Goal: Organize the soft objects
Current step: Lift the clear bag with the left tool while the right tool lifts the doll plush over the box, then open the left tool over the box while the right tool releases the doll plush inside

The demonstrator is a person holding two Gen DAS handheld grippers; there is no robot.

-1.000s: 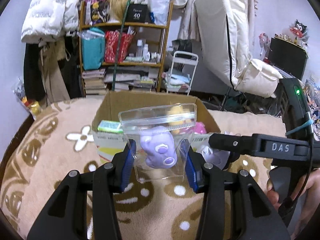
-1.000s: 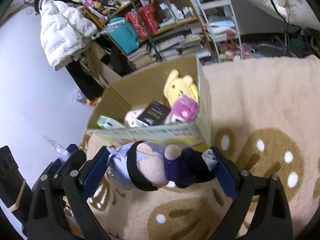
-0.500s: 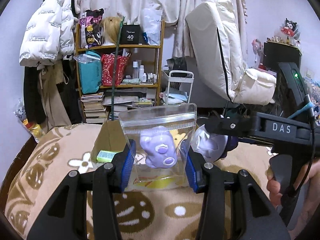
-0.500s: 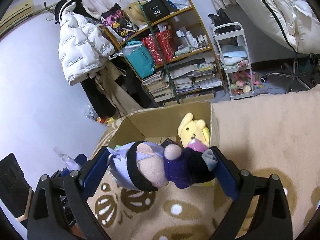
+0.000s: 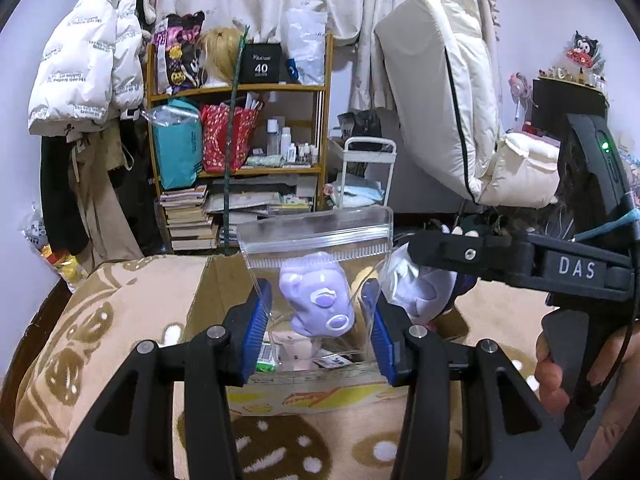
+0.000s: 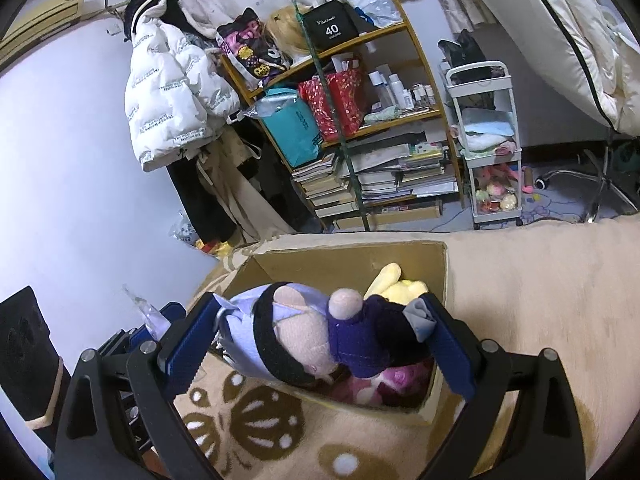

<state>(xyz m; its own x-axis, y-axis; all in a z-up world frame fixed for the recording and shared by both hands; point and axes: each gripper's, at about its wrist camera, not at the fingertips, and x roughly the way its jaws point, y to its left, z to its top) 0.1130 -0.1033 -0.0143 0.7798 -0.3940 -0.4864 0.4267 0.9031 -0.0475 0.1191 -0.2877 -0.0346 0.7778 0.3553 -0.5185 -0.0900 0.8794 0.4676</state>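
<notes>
Left gripper (image 5: 316, 328) clamps a clear bag (image 5: 316, 248) with a purple toy (image 5: 318, 300) inside; right gripper (image 6: 320, 344) squeezes a doll (image 6: 320, 336) sideways; both hang over the open box (image 6: 438, 280), yellow plush (image 6: 394, 284) inside, shelf (image 5: 240, 136) beyond

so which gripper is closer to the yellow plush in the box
Right. The right gripper, shut on the doll, hangs just above the yellow plush in the cardboard box. The left gripper, holding the zip bag, sits nearer the box's front-left side.
</notes>
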